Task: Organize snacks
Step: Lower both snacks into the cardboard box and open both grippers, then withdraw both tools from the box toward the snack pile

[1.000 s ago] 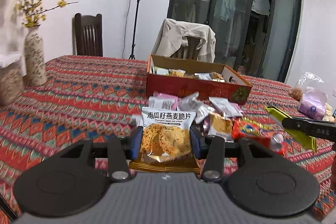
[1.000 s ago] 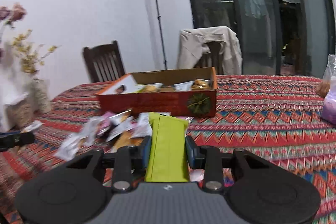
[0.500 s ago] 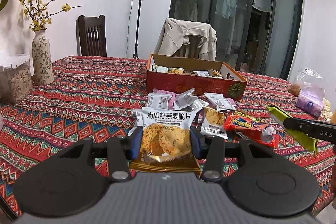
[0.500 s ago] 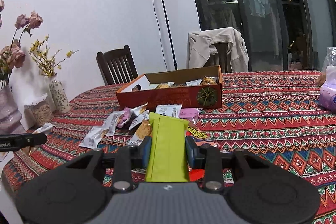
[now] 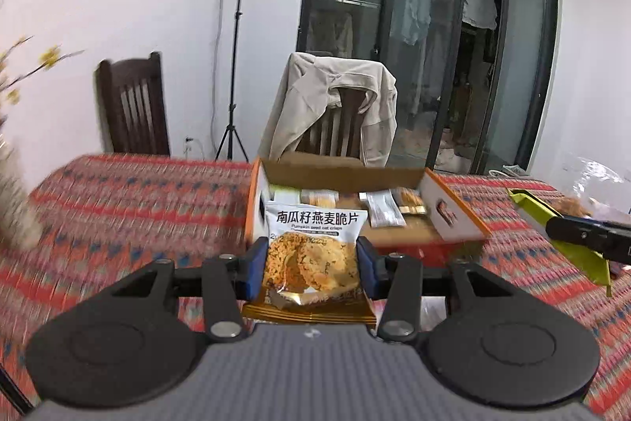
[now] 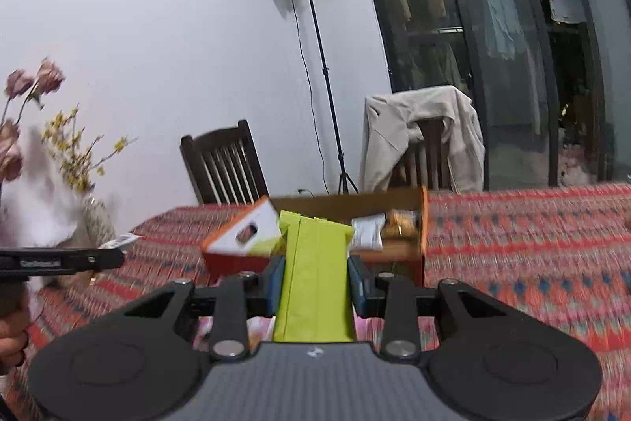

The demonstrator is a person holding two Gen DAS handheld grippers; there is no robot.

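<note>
So my left hand-held gripper (image 5: 311,265) is clamped on the oat crisps packet (image 5: 311,247), the right hand-held gripper (image 6: 315,283) pinches the green packet (image 6: 315,275), and the open snack box (image 5: 449,219) sits dead ahead on the table (image 5: 138,208), nearer my left.

My left tool (image 5: 311,261) points forward and tips down a little. Its two blue pads (image 5: 252,265) are squeezed on the sides of a snack pack, one pad on each side, so the tool is gripping. My right tool (image 6: 315,283) also points forward and a bit down. Its pads (image 6: 276,283) are pressed tight on a green pack. In the right view I see the left tool off to the left side, and some fingers (image 6: 14,340) of my hand wrapped around its handle. In the left view the right tool's tip pokes in from the right edge.
</note>
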